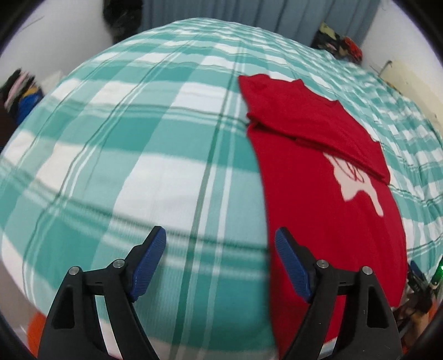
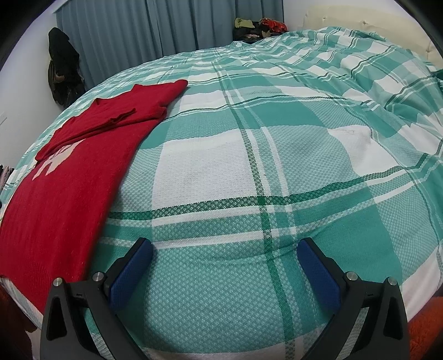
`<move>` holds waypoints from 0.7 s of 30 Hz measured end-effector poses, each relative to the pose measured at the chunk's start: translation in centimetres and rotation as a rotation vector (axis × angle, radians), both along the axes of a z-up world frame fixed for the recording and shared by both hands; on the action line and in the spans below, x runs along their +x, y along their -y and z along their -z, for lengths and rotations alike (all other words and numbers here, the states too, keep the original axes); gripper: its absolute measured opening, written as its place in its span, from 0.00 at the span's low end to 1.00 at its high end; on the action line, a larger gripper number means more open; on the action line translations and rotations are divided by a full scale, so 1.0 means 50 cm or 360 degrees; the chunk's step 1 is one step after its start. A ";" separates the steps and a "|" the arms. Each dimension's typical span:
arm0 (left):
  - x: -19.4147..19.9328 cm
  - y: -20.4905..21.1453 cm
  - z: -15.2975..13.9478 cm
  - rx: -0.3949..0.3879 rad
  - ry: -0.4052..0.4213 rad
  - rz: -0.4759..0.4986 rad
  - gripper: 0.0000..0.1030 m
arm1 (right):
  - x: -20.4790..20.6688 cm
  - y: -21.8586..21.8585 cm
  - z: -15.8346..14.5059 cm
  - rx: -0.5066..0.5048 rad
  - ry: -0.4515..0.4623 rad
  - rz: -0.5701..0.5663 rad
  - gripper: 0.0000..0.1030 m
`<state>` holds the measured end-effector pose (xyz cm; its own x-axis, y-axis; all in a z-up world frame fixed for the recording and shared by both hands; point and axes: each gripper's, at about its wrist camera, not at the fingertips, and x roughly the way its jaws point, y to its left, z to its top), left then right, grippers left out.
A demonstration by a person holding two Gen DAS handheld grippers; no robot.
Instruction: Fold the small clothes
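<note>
A small red shirt (image 1: 318, 193) with a white print lies flat on the bed, its sides and sleeves folded in over the front. It fills the right half of the left wrist view and the left side of the right wrist view (image 2: 69, 177). My left gripper (image 1: 220, 235) is open and empty, above the bed at the shirt's left edge near its hem. My right gripper (image 2: 225, 246) is open and empty, above the bedspread just right of the shirt's hem.
The bed is covered by a green and white checked bedspread (image 2: 277, 155). Blue curtains (image 2: 152, 27) hang behind it. A pile of clothes (image 2: 257, 27) sits at the far corner. A dark garment (image 2: 62, 69) hangs on the left wall. A cream headboard (image 2: 360, 16) is at the right.
</note>
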<state>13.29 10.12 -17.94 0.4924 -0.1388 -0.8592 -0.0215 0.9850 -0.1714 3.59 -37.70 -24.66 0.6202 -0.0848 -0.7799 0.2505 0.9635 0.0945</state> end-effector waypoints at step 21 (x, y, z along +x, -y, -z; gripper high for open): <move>-0.032 -0.030 0.054 -0.0015 -0.0045 -0.0087 0.85 | -0.005 -0.003 0.001 -0.0005 0.0011 0.0001 1.00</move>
